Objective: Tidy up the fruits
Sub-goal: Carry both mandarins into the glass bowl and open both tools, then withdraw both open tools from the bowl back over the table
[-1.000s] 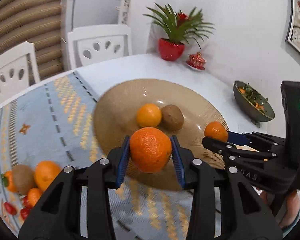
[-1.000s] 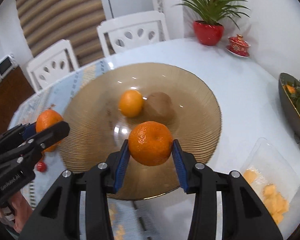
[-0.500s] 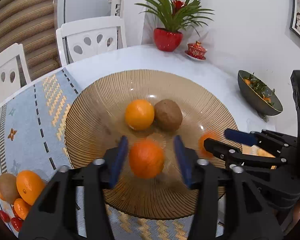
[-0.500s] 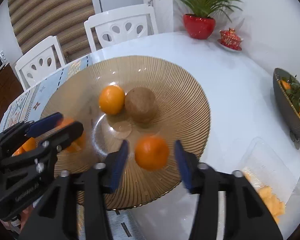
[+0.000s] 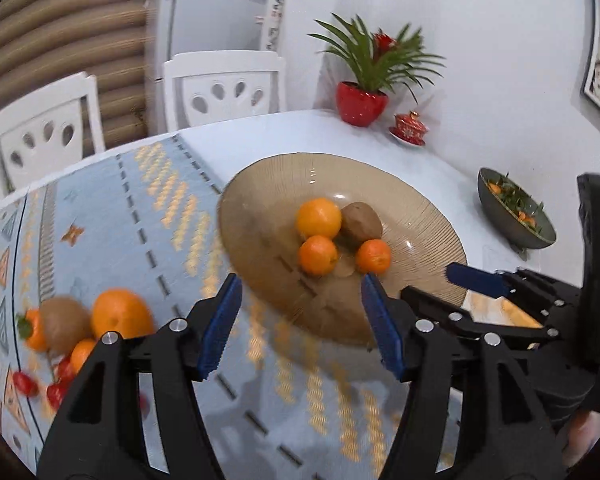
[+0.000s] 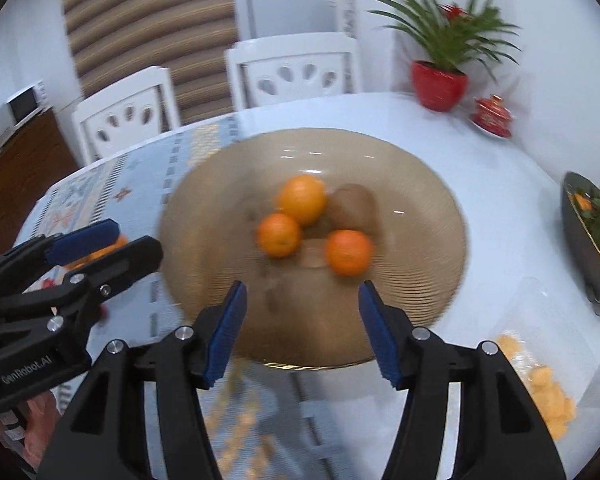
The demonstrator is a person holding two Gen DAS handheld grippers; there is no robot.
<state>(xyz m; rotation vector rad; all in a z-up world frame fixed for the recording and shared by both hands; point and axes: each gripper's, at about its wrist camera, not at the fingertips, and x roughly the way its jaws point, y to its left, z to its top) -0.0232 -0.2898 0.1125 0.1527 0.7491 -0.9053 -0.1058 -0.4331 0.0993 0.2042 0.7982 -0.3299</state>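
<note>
The amber dish (image 5: 432, 220) holds three oranges (image 5: 318, 217) and what looks like one kiwi (image 5: 361, 223).

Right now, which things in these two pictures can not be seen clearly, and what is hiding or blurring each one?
- Small red fruits, left wrist view: motion blur and the left gripper cover them; kind unclear.
- Pale orange pieces in the clear plastic tray, right wrist view: cut by the gripper arm and the edge; what they are is unclear.
- Dark green bowl of leaves, right wrist view: cut off by the right edge.
</note>
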